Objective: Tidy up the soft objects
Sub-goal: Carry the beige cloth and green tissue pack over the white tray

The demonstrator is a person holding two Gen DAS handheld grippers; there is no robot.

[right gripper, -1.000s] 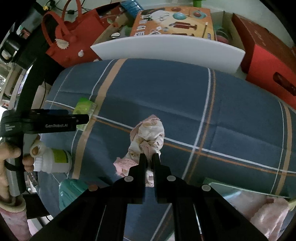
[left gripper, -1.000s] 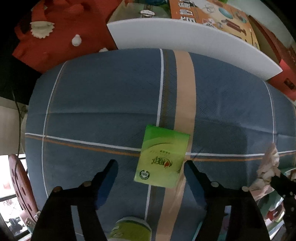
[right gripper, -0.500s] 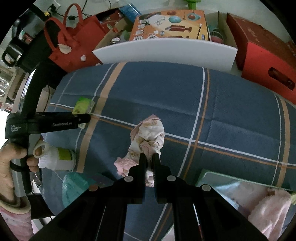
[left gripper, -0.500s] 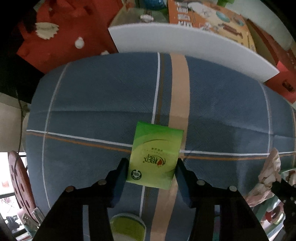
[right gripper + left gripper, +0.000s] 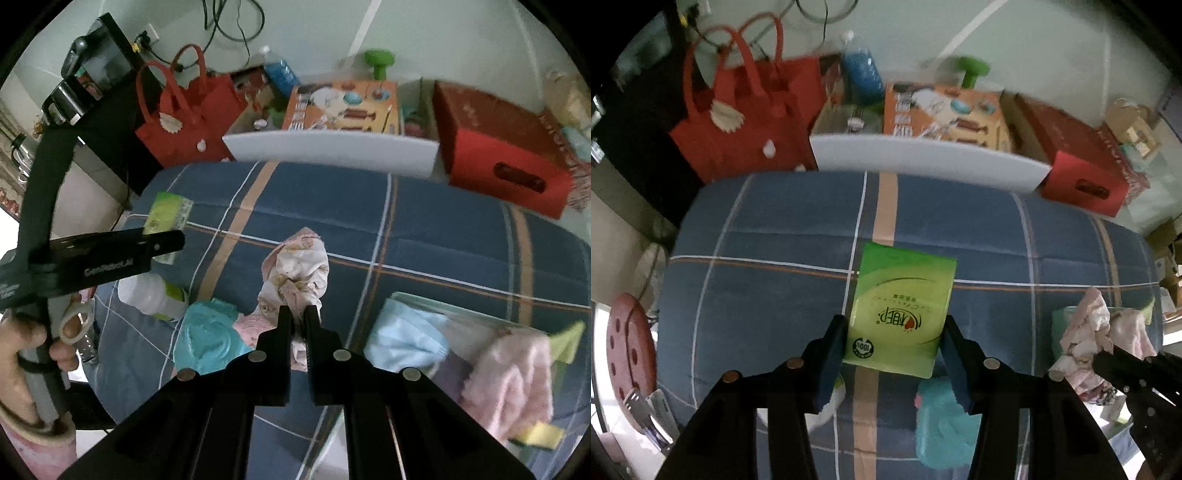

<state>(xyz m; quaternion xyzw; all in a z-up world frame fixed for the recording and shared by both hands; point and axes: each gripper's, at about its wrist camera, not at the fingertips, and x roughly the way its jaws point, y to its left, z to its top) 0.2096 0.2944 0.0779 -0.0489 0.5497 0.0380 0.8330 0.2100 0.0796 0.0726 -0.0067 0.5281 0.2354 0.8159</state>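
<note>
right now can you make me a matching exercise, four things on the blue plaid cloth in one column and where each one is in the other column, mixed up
Things:
1. green tissue pack
2. pink patterned cloth
3. light blue face mask
4. white bottle with green label

Places:
A. pinched by the right gripper
B. lying on its side on the blue plaid cloth, near the left hand
C. held between the fingers of the left gripper
D. in the clear container with the pink fluffy towel

Pairs: 1-C, 2-A, 3-D, 4-B
</note>
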